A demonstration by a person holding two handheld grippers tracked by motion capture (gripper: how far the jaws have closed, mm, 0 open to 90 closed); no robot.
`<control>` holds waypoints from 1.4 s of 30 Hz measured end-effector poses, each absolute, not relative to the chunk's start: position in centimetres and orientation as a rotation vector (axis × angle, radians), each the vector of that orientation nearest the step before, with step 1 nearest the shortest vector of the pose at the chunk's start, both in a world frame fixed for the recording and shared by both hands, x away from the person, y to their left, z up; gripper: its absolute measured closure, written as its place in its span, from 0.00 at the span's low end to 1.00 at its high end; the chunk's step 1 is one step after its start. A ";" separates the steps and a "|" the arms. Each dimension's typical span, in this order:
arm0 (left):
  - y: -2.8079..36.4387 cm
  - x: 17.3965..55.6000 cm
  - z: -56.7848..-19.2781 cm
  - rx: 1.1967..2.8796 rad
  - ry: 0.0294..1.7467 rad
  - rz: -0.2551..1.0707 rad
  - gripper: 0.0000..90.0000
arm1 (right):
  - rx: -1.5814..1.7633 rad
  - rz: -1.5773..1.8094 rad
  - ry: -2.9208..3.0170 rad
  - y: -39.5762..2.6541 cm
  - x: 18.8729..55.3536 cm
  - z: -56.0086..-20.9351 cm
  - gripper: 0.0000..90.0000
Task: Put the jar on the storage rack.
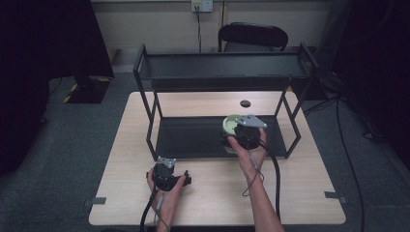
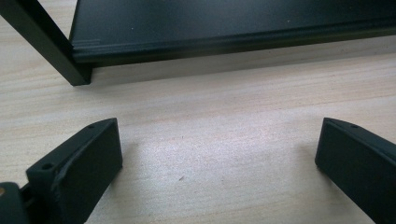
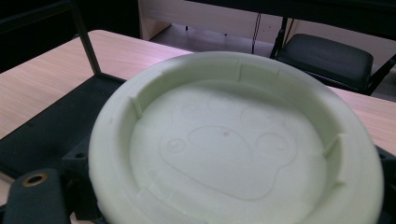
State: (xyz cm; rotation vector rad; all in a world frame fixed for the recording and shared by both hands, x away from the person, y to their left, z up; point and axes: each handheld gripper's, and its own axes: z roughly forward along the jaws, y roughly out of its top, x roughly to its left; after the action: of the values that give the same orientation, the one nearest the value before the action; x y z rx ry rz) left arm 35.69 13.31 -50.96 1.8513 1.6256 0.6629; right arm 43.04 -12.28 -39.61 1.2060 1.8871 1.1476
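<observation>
Right gripper (image 1: 240, 131) grasps a pale green lid (image 3: 236, 140) over the rack's lower shelf (image 1: 193, 140); placement pending. Left gripper (image 2: 219, 158) idle, jaws released, near the tabletop's (image 1: 212, 193) front edge.

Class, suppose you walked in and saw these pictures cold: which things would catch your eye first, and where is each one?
First, the pale green round lid, held by the right tool over the lower shelf of the black two-tier rack; a paw-like outline is moulded into it. Next the rack itself, standing at the middle of the wooden table. Last, the left tool, jaws wide apart, near the table's front edge.
</observation>
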 end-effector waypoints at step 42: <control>13.3 35.7 -51.0 1.851 1.625 0.663 0.00 | 1.262 1.136 1.910 -12.5 45.7 -42.9 0.12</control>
State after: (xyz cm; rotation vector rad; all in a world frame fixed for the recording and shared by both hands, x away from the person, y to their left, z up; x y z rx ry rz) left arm 35.69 13.31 -50.96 1.8513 1.6255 0.6631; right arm 45.73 -12.52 -42.92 1.2623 1.9099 1.1356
